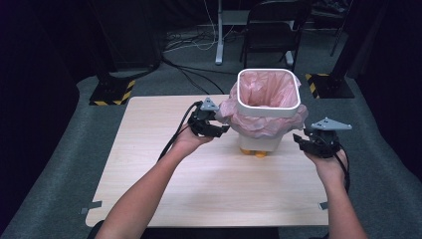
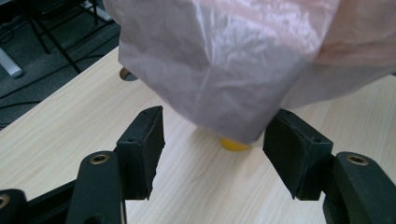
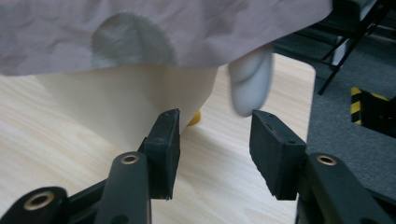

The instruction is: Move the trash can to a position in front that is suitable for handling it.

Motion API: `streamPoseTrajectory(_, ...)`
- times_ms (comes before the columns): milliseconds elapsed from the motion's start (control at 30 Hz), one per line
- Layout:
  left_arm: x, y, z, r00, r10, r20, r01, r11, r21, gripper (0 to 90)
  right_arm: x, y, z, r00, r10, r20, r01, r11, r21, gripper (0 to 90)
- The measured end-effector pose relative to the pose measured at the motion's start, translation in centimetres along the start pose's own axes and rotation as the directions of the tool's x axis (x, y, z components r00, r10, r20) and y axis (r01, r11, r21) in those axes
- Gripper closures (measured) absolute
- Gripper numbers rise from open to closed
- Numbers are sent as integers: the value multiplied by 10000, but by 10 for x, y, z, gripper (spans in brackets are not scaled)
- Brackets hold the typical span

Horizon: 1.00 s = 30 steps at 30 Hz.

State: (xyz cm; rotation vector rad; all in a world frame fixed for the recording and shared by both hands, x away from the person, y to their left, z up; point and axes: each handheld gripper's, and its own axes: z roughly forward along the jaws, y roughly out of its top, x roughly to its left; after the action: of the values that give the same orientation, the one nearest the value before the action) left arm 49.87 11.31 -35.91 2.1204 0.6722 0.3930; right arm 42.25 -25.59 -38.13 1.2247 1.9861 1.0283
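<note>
A white bin (image 1: 267,105) with yellow feet stands at the table's far middle, lined with a pink plastic bag (image 1: 263,88) folded over its rim. My left gripper (image 1: 219,129) is open at the bin's left side, just below the hanging bag (image 2: 224,60); a yellow foot (image 2: 233,145) shows between its jaws. My right gripper (image 1: 301,140) is open at the bin's right side, apart from it. In the right gripper view the bin's white wall (image 3: 126,107) and the bag's edge (image 3: 140,28) hang ahead of the open jaws.
The light wooden table (image 1: 214,184) has open room in front of the bin. Its right edge (image 3: 310,93) lies close to my right gripper. A dark chair (image 1: 271,30), cables and black-and-yellow stand bases (image 1: 112,92) sit on the grey floor behind.
</note>
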Motion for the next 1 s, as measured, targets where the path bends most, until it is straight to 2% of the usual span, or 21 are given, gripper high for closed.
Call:
streamPoseTrajectory(133,-1,3,1,9999,-97,33,98,9998,-186,387,-1,5,-2,10000,-5,-80,4,9999,-124,503)
streamPoseTrajectory(200,0,5,2,10000,-84,2,84,9999,-142,395,0,8,-1,9998,-156,-102,156,9999,-67,494)
streamPoseTrajectory(267,1,7,2,10000,-64,10,64,9999,-129,402,0,12,0,9996,-291,60,291,9996,-18,489)
streamPoseTrajectory(300,1,9,3,9998,-164,59,165,9997,-175,408,0,13,1,9995,-298,89,299,9995,-28,489)
streamPoseTrajectory(533,0,16,12,9998,-86,158,86,10000,-29,447,-6,19,11,9996,-231,129,231,9997,48,489)
streamPoseTrajectory(733,2,15,17,9992,-238,307,241,9997,-72,464,-10,22,17,9999,-98,120,98,9999,31,550)
streamPoseTrajectory(833,5,15,17,9981,-417,460,424,9990,-131,496,-12,23,20,9999,-87,142,86,10000,44,550)
streamPoseTrajectory(967,8,15,18,9956,-704,625,714,9974,-140,522,-12,24,24,9997,254,69,-254,9997,-15,562)
streamPoseTrajectory(1000,8,15,19,9953,-741,619,752,9971,-151,527,-13,25,24,9994,346,-71,-346,9994,-33,576)
